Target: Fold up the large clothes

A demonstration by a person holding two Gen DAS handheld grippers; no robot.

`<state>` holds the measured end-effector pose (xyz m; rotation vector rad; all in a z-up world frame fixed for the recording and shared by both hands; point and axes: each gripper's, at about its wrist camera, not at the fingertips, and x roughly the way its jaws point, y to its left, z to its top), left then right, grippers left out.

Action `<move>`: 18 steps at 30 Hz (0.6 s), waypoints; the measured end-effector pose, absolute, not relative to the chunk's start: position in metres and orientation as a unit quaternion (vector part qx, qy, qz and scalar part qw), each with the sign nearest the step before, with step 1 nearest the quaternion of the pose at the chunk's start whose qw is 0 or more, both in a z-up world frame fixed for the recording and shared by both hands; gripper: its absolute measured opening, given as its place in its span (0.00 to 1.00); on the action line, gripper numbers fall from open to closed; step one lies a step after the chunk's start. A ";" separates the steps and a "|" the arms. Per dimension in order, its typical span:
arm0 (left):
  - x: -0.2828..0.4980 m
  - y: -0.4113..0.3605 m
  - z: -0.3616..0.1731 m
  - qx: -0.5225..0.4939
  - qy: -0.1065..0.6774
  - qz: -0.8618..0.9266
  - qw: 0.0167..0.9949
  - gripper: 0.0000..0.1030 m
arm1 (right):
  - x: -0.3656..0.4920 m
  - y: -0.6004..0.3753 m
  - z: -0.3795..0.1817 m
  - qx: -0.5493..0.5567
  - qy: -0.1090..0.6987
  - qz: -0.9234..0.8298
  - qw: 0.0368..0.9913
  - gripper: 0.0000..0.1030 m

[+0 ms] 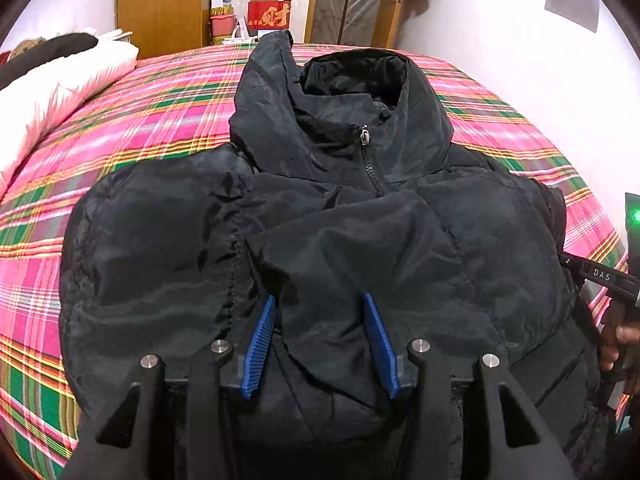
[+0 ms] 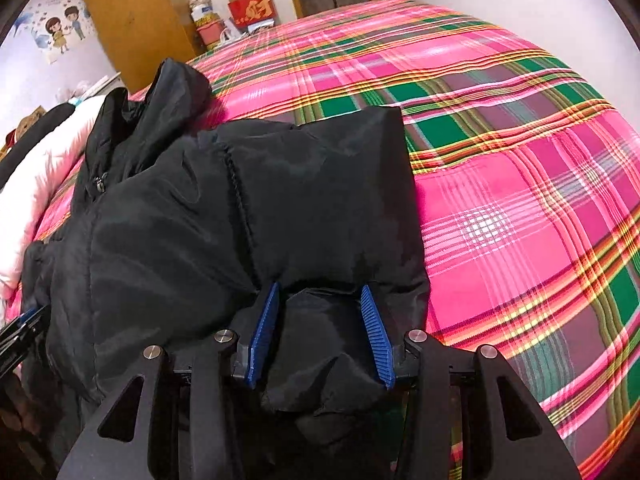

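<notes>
- Black padded jacket (image 1: 320, 208) lies front-up on the bed, filling the centre and lower part of the left wrist view; collar stands up at upper centre, zipper pull (image 1: 364, 136) closed near the collar.
- In the right wrist view the same jacket (image 2: 248, 208) takes the left and centre of the frame, with one squared-off folded edge pointing to upper centre.
- Done so far, by the look of it: both sleeves/sides seem folded in over the chest, giving a compact rectangular bundle. Layers overlap across the front in the left view.
- Left to do, my guess: hem-to-collar fold, maybe tuck the collar or hood, then smooth it. Lower hem is hidden under the tongs, so can't confirm.
- Left tongs (image 1: 320, 340): blue pads wide apart, a hump of jacket fabric sits between them, not pinched. Open, holding nothing as far as I can see.
- Right tongs (image 2: 320, 332): same, pads spread with a puffy fold between them, no squeeze visible. Reads as open.
- Right tongs also show at the right edge of the left view, beside the jacket's side.
- Plaid bedsheet (image 2: 520, 200), pink and green, bare on the right side of the right view.
- White duvet (image 1: 60, 92) at upper left, apart from the jacket.
- Red box (image 1: 269, 14) and wooden wardrobe (image 1: 164, 4) at the top, beyond the bed.
</notes>
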<state>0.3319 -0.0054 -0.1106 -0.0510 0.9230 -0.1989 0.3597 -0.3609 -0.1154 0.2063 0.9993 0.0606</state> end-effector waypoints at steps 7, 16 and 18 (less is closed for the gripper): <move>0.323 0.010 -0.081 -0.053 0.420 -0.094 0.901 0.47 | 0.339 -0.352 -0.052 0.061 0.421 0.042 0.904 0.43; 0.342 0.050 -0.095 -0.070 0.443 -0.018 0.893 0.47 | 0.404 -0.313 -0.102 -0.005 0.485 0.034 0.874 0.43; 0.342 0.046 -0.098 -0.062 0.445 -0.017 0.893 0.47 | 0.408 -0.310 -0.106 -0.010 0.485 0.030 0.874 0.43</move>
